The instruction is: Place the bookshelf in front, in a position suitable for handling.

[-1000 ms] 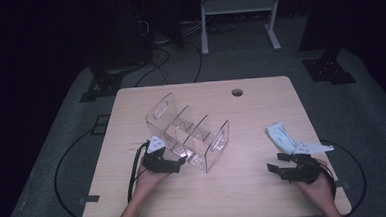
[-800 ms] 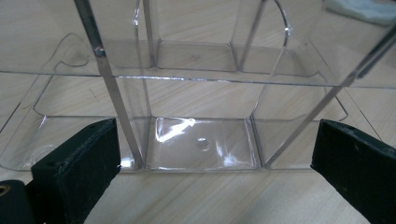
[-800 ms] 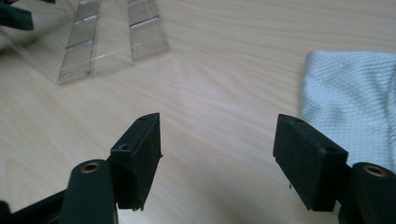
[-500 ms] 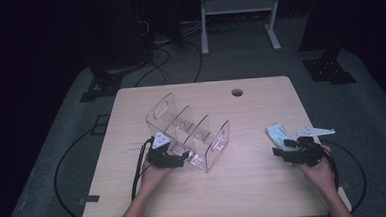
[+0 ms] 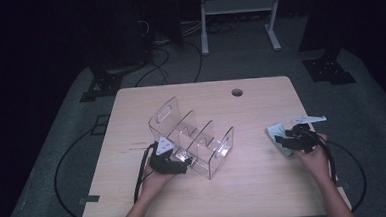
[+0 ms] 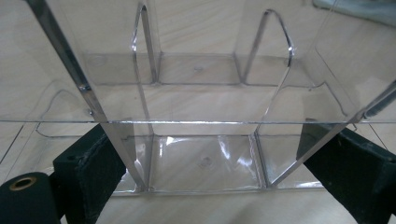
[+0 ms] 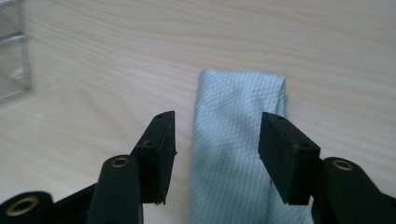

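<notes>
A folded pale-blue cloth [image 7: 236,154] lies flat near the right edge of the wooden table [image 5: 255,185], well apart from the clear acrylic organizer [image 5: 192,138] that stands near the table's middle. In the right gripper view the right gripper [image 7: 217,149] is seen part-open over the cloth, its jaws having just been closing; the cloth lies below and between them, but no pad is pressed on it yet, so nothing is held.

For a clean pick, the jaws should be lowered until the tips reach the table on either side of the narrow fold, and only then closed – a closure made too high would catch the top layer alone and let the fold open out. The grip is best centred across the width of the strip, so that both edges are gathered evenly.

In the left gripper view the left gripper [image 6: 224,177] is set against the organizer with its jaws spread wide – one at either side of a compartment; whether the pads actually bear on the walls cannot be told. It would be well kept steady there, so that the organizer is not pushed about when the cloth is brought over
</notes>
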Tool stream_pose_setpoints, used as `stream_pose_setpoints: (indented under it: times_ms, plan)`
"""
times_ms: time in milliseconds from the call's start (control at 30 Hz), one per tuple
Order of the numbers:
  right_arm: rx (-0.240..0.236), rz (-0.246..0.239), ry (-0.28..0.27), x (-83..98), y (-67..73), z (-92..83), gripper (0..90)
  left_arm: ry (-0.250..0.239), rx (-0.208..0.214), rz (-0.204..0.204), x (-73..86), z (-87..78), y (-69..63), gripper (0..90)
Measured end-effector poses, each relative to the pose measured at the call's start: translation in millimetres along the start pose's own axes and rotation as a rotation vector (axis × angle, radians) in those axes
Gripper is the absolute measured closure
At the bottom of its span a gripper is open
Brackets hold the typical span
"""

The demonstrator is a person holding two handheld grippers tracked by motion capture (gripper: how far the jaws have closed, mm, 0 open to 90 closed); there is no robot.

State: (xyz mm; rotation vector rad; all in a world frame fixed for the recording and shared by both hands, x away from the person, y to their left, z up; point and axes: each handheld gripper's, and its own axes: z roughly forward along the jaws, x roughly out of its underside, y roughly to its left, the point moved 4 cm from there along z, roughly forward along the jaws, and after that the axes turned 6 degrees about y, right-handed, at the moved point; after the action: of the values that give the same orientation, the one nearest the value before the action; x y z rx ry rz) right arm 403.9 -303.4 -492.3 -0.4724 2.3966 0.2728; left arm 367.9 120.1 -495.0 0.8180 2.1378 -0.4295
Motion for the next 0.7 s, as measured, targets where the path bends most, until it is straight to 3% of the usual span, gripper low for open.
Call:
stream_pose_setpoints:
  times_ms: [100,267,400,500,700]
  plan:
    - [0.05,-0.022,0.017,-9.1,-2.7,11.8,45.1,-0.002,0.01,0.002,2.0,-1.2,-6.9,7.3]
    - [0.041,0.02,0.049,-9.3,-9.1,39.4,45.4,0.0,0.018,0.012,3.2,-3.2,-14.8,7.2]
    - [0.045,0.033,0.03,-7.6,-10.4,38.9,51.5,-0.007,0.022,0.012,3.6,-3.2,-17.1,7.1]
    - [0.048,0.004,0.035,-3.0,-7.1,34.8,66.7,-0.011,0.03,0.011,3.6,-2.6,-17.4,6.8]
    - [0.025,-0.041,0.055,8.2,5.9,24.5,73.4,-0.008,0.048,-0.003,4.5,-2.1,-15.8,6.3]
